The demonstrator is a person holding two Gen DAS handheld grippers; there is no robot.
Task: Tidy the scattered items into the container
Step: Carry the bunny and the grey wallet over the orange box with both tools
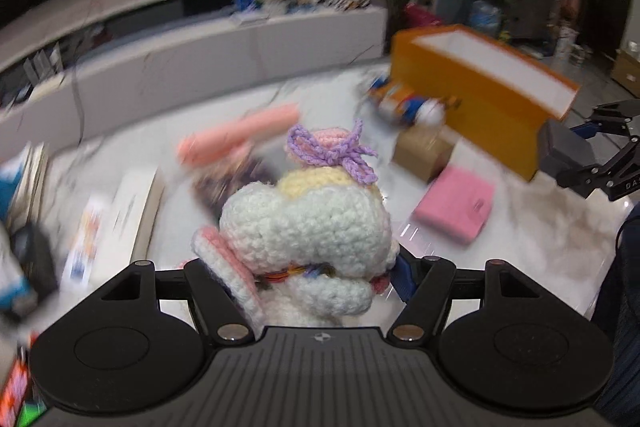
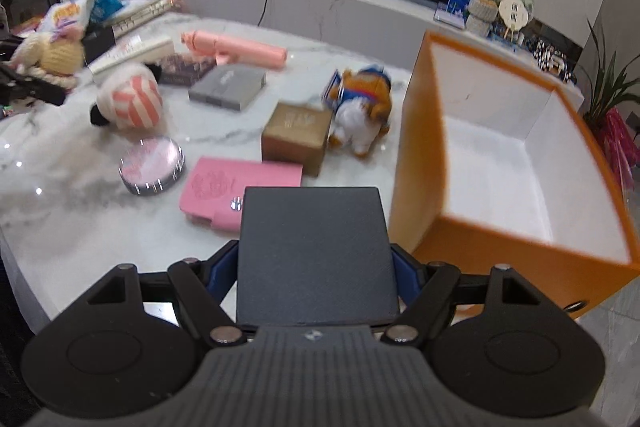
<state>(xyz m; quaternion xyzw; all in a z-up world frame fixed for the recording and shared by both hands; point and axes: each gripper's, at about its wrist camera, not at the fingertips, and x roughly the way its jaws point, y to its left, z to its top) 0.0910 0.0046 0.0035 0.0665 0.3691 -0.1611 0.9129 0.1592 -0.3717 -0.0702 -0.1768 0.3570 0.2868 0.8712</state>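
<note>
Across the white marble table [image 2: 80,183], our open orange box [image 2: 516,163] stands at the right edge, its white inside bare. Scattered left of it lie a pink wallet [image 2: 224,191], a brown box [image 2: 296,139], a plush bear [image 2: 364,107], a grey case [image 2: 228,87], a long pink tube [image 2: 236,49], a striped pouch [image 2: 128,103] and a round tin [image 2: 152,167]. Our right gripper [image 2: 316,267] is clenched on a dark flat box [image 2: 316,251], held above the table just beside the orange box's near wall. Our left gripper [image 1: 316,279] grasps a white crocheted doll [image 1: 308,227] with a purple bow [image 1: 336,151], lifted clear of the tabletop, well apart from the container.
</note>
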